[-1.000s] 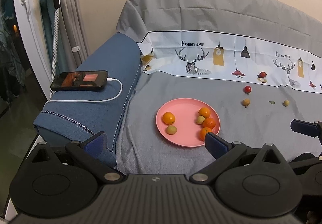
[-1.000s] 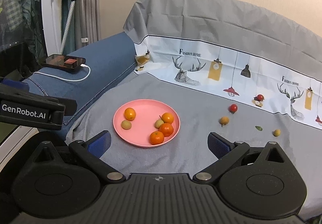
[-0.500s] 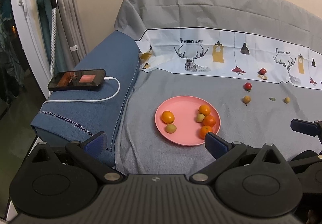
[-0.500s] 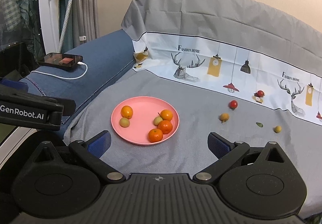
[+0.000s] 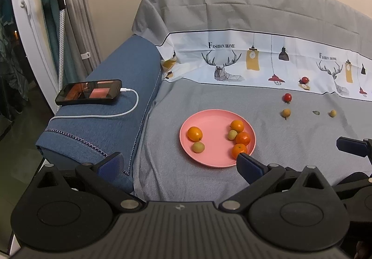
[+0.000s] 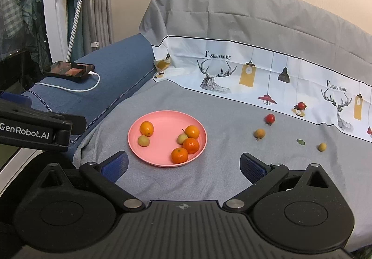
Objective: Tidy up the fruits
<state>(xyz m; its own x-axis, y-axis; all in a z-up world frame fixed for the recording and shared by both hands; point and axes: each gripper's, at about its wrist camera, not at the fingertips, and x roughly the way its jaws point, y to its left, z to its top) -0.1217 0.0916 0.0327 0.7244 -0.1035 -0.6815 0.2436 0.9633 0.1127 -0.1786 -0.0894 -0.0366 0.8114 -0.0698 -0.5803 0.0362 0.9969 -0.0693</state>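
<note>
A pink plate (image 5: 214, 161) (image 6: 162, 124) lies on the grey sofa cover and holds several oranges (image 5: 194, 133) (image 6: 179, 155) and two small yellow-green fruits (image 5: 198, 147) (image 6: 143, 140). Loose on the cover to its right are two red tomatoes (image 5: 287, 97) (image 6: 270, 118), one further back (image 6: 301, 105), a yellow-orange fruit (image 5: 286, 113) (image 6: 259, 133), a small yellow fruit (image 5: 333, 113) (image 6: 322, 146) and a green leaf (image 6: 301, 142). My left gripper (image 5: 179, 164) is open near the plate's front edge. My right gripper (image 6: 183, 166) is open, just in front of the plate. Neither holds anything.
A phone (image 5: 89, 92) on a white charging cable (image 5: 104, 116) rests on the blue armrest (image 5: 111, 105) to the left. A patterned white band (image 6: 267, 77) runs along the backrest. A white rack and curtains (image 5: 69, 14) stand beyond the armrest.
Both cameras have shifted slightly, and the plate and fruits sit a little differently in view. The fruits themselves have not moved, and both grippers remain open.
</note>
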